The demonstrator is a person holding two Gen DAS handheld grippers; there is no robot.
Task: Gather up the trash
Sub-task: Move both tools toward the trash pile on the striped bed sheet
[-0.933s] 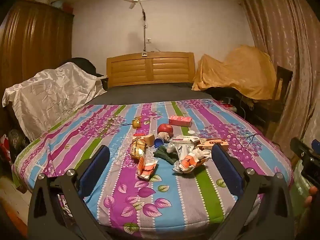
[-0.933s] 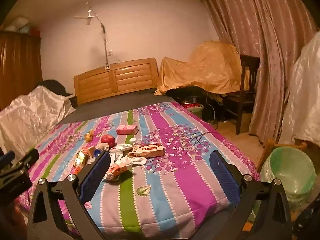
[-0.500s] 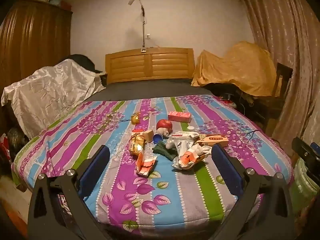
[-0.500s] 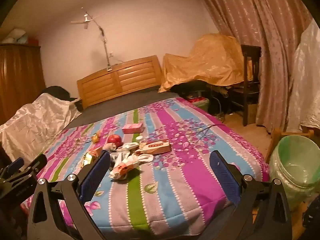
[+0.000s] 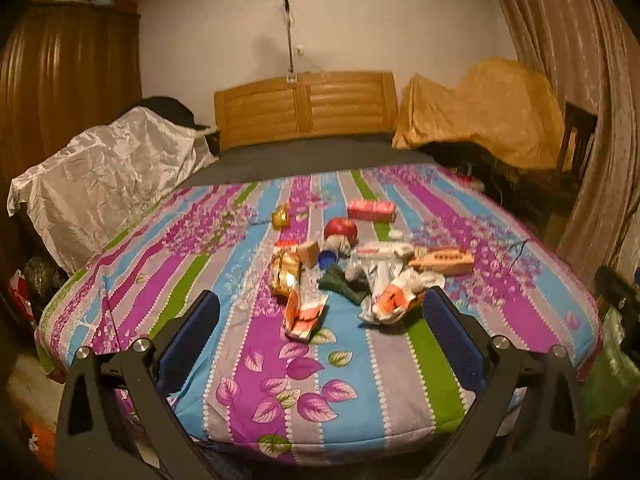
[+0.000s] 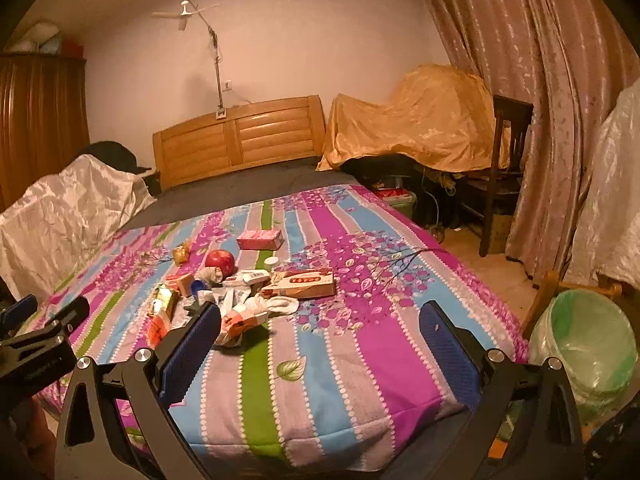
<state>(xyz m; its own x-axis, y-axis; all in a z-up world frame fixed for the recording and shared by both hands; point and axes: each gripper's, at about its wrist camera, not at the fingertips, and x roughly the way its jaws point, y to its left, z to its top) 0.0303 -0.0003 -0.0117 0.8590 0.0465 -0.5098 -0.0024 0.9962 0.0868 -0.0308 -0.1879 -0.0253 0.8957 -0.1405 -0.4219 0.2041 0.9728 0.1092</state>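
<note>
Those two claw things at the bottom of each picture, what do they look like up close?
Each gripper, left and right, is a black angular frame with triangular cutouts and silver bolts. The two fingers carry textured dark blue pads. No cables or sleeves show.

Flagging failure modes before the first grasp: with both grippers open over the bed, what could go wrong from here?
1. The round red apple touches the litter pile; a careless sweep might roll it or bin it as trash.
2. The crumpled white-and-orange wrapper overlaps neighbouring scraps, so the left gripper may lift several or drop some.
3. The green-lined trash bin sits beyond the bed's edge by the right gripper; carried pieces could fall short.
</note>
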